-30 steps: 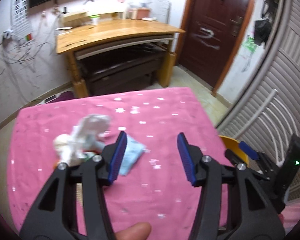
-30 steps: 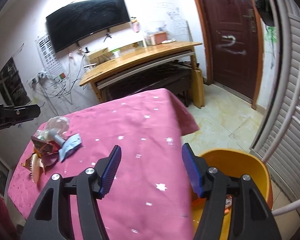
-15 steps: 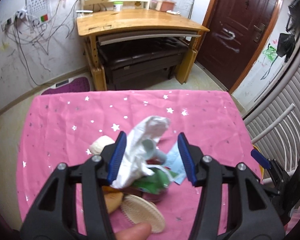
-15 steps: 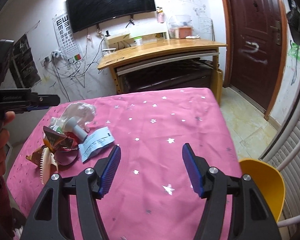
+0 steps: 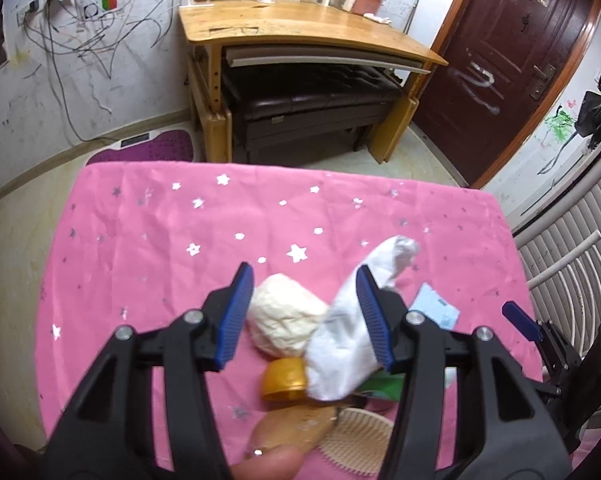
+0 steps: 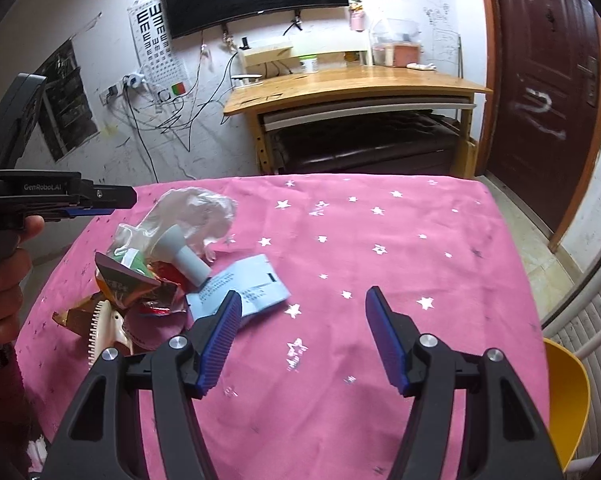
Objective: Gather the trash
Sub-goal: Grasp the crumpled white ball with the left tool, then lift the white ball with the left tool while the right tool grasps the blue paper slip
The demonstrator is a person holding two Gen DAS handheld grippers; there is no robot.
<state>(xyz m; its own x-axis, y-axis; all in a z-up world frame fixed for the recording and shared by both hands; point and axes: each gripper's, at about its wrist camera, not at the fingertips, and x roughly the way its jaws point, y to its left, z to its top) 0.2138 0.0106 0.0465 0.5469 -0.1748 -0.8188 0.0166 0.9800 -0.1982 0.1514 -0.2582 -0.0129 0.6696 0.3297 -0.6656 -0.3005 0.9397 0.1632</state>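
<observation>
A trash pile lies on the pink star-print tablecloth (image 5: 160, 248). In it are a cream crumpled ball (image 5: 284, 320), a white plastic bag (image 5: 348, 344), an orange cap (image 5: 284, 378), a toothed comb (image 5: 356, 440) and a light-blue paper slip (image 5: 436, 311). My left gripper (image 5: 305, 314) hovers open above the pile, the ball and bag showing between its fingers without touching the pads. In the right wrist view the pile shows a clear bag (image 6: 196, 212), a grey tube (image 6: 180, 258), foil wrappers (image 6: 132, 288) and the blue slip (image 6: 240, 292). My right gripper (image 6: 304, 344) is open over bare cloth, right of the slip.
A yellow bin (image 6: 564, 400) stands off the table's right edge beside a white slatted panel (image 6: 592, 320). Behind the table are a wooden desk (image 6: 352, 88) with a dark bench under it and a brown door (image 6: 548, 80). A hand (image 6: 4, 280) holds the left gripper.
Both grippers swung left across the table. The left one came over the pile, which now sits between its fingers. The right one left the yellow bin and neared the blue slip.
</observation>
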